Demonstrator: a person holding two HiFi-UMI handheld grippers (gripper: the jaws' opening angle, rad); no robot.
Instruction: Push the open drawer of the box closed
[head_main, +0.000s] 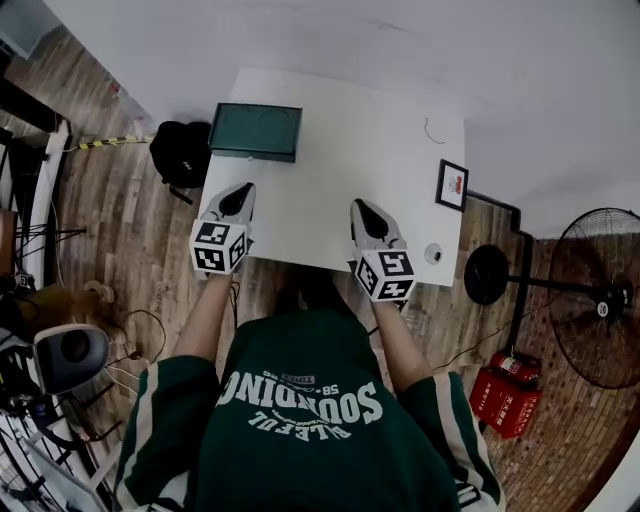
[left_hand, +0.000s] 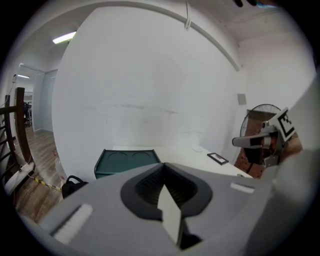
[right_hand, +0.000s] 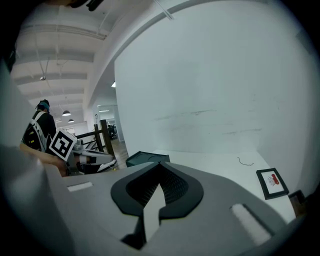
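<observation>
On the white tabletop (head_main: 350, 170), the green box (head_main: 256, 131) sits upper left, apart from our clenched, empty left gripper (head_main: 238, 196) and right gripper (head_main: 364, 212); a careless shove might slide the box itself.

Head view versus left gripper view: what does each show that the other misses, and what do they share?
Head view only: the person's green shirt and red fire extinguishers. Left gripper view only: a ceiling light, and the left gripper with jaws together, nothing between them. Both: green box on the white table, black bag, picture frame, fan, right gripper.
</observation>
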